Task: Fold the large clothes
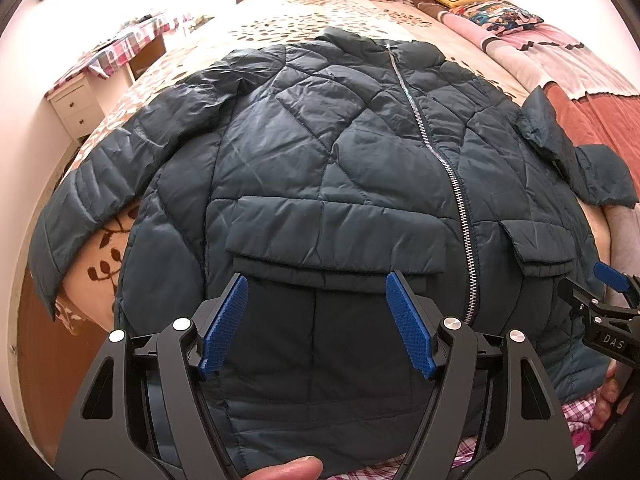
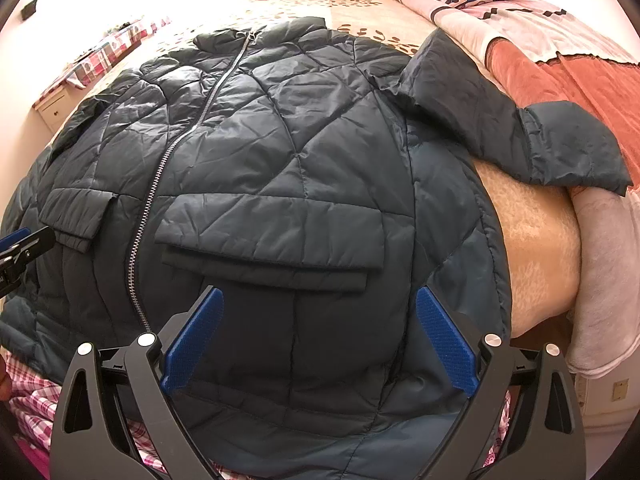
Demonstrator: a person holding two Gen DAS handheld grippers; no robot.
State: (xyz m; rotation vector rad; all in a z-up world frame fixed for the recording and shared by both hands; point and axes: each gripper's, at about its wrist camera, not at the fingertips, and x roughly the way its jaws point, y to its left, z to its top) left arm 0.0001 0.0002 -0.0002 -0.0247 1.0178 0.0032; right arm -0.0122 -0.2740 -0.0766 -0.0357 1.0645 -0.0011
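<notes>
We have the dark quilted jacket (image 1: 320,152) lying front-up and zipped on the bed (image 1: 280,20), its hem nearest us and its collar farthest ahead of both tongs. No fold looks made yet, so we judge this the opening step: choosing where to grip.

The left tongs (image 1: 316,320) hover with their fingers apart over the hem panel, just below the left pocket flap (image 1: 336,236), gripping nothing. The right tongs (image 2: 320,336) do likewise below the right pocket flap (image 2: 272,232), also spread and empty. The zipper (image 1: 460,192) runs between the 2 tools.

For the next move we probably need a sleeve brought in over the chest. The left sleeve (image 1: 80,200) stretches out well to the left of the left tongs, its cuff hanging over the mattress edge. The right sleeve (image 2: 520,132) lies to the right and ahead of the right tongs, bent, its cuff resting on the pink and rust blanket (image 2: 568,76).

Beyond the collar the bedspread gives open room; the blanket and pillows (image 1: 484,8) crowd the right side.
</notes>
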